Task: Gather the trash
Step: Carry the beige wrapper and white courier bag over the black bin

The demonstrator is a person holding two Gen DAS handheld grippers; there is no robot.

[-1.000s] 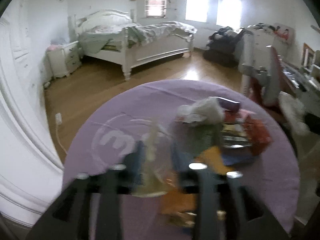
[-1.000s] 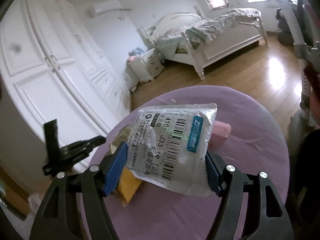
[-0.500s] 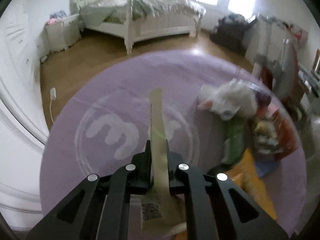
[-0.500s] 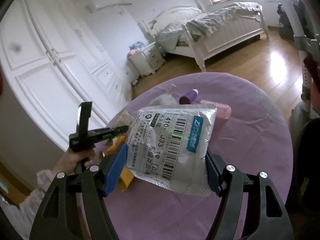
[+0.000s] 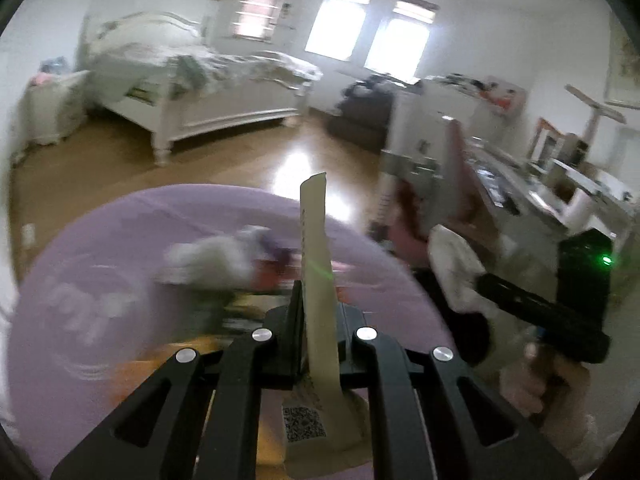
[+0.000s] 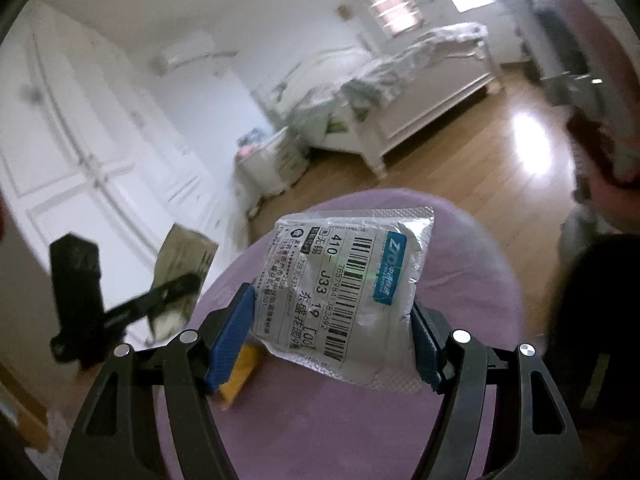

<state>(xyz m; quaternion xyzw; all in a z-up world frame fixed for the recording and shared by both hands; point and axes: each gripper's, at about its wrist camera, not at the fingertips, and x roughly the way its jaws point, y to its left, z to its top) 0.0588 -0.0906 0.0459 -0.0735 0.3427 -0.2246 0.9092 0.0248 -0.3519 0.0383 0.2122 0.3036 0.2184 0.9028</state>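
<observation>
Left gripper point(image 5: 318, 320) jaws clamped on a tan paper packet point(image 5: 318, 280), held edge-on above the near edge of the purple round table point(image 5: 100, 240). Right gripper point(image 6: 332, 328) jaws set wide, gripping a silver courier bag point(image 6: 344, 284) by both sides over the table. Blurred trash pile point(image 5: 224, 272) lies mid-table.
</observation>
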